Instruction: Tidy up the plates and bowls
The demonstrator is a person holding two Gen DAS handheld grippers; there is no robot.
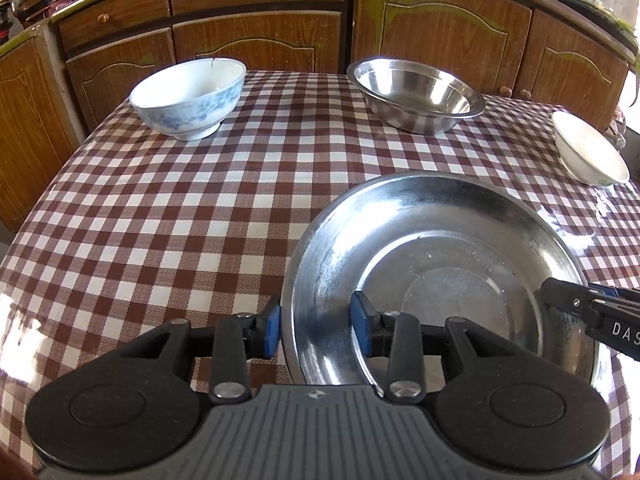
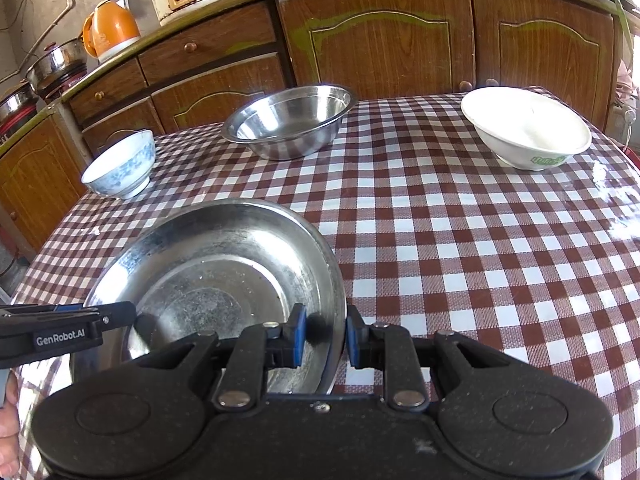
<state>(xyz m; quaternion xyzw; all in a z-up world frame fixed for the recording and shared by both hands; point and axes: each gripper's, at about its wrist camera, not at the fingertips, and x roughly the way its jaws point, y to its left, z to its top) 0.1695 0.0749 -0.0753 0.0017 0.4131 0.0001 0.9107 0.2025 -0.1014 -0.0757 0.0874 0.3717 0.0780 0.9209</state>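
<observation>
Over the checked tablecloth (image 1: 160, 216), a steel plate (image 1: 440, 248) hung between both grippers. Its left rim sat between the pads of the left gripper (image 1: 316, 332), which gripped it; its right rim was pinched by the nearly closed right gripper (image 2: 326, 338). Beyond lay a blue-patterned bowl (image 1: 188, 96), a steel bowl (image 1: 416, 96) and a white bowl (image 2: 524, 128), well apart from one another.
</observation>
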